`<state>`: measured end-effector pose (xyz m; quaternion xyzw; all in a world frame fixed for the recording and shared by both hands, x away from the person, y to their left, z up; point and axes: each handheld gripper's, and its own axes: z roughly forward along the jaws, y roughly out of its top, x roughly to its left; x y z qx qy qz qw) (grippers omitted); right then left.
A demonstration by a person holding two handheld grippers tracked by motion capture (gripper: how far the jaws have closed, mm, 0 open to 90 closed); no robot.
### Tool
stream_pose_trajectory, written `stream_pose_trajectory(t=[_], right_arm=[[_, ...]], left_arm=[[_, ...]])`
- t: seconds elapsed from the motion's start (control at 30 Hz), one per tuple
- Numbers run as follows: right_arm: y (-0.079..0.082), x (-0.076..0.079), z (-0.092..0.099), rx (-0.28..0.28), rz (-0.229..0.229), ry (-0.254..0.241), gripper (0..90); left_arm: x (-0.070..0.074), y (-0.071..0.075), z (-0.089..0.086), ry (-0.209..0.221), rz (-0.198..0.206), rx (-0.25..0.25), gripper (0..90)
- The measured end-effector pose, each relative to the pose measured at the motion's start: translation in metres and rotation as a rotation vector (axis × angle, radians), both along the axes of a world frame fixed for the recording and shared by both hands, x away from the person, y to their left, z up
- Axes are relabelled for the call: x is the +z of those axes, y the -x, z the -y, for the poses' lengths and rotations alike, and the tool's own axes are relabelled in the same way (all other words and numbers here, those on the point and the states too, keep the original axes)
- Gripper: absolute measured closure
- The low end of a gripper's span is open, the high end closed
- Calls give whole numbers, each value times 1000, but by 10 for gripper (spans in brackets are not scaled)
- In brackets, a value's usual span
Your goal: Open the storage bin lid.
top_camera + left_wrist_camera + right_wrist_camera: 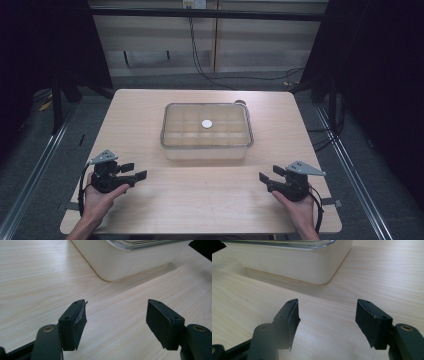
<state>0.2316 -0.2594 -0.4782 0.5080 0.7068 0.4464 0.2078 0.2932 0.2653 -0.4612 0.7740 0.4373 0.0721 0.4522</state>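
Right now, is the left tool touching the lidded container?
Apart. The high view shows bare table between the left tool and the container; its jaws stand open, holding nothing.

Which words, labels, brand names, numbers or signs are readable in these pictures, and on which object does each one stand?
None: no readable text in any view.
The clear lid of the storage box is plain; the white round disc at its middle is blank.
Left gripper and right gripper: no markings.
A small pale object on the rail at the back is too small and blurred to read.
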Motion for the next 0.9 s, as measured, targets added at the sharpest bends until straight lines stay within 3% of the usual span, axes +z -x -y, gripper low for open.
stream_pose_trajectory(t=[0.17, 0.33, 0.53, 0.63, 0.67, 0.9], right_arm=[[-1, 0, 1, -15, -11, -5, 327], [-4, 1, 1, 5, -34, -24, 352], [-4, 2, -1, 23, -46, 29, 401], [-4, 3, -1, 27, -46, 30, 404], [-3, 5, -2, 36, -37, 35, 453], [-4, 9, -5, 54, -46, 7, 472]], left_arm=[[-1, 0, 2, 7, -13, 2, 317], [-1, 0, 4, 4, -16, -9, 313], [-1, 1, 4, 10, -18, -20, 304], [0, 2, 5, 16, -14, -34, 299], [1, 4, 5, 22, -10, -35, 299], [2, 4, 8, 7, -11, -36, 307]])
